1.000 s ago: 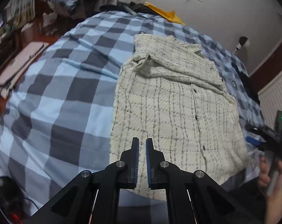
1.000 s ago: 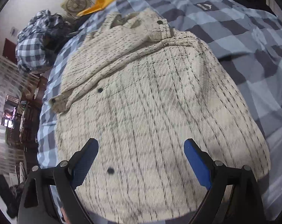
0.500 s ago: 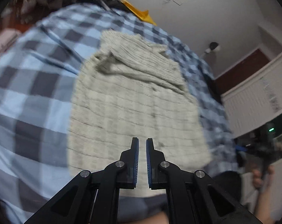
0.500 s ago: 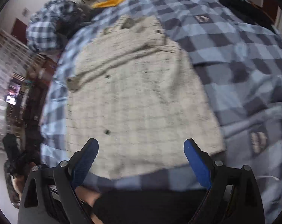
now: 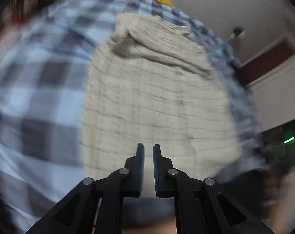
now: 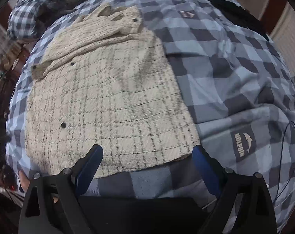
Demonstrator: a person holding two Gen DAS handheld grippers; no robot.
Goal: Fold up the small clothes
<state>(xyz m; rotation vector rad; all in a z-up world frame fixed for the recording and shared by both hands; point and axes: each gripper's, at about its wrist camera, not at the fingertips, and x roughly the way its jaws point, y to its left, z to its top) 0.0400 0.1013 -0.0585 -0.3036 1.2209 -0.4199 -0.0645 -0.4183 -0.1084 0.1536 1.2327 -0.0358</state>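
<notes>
Bed: a blue-and-grey checked duvet point(image 6: 235, 62) is covering it and filling most of both views; a "DOLPHIN" label point(image 6: 244, 141) is showing near the right tool.
Garment: a cream tweed jacket point(image 6: 108, 97) with thin dark check lines and dark buttons is lying flat on the duvet, collar at the far end, both sleeves folded across the chest, hem lying nearest the tools.
Left view: the same jacket point(image 5: 157, 101) is appearing blurred, its hem just beyond the tool tips.
Pillow: a checked pillow point(image 6: 26, 19) is sitting beyond the jacket's collar, at the head of the bed.
Right tool point(image 6: 146, 156): its blue pads are standing wide apart, hovering over the hem's near right corner and pinching nothing.
Left tool point(image 5: 148, 154): its pads are pressed nearly together with nothing between them, pointing down at the hem.
</notes>
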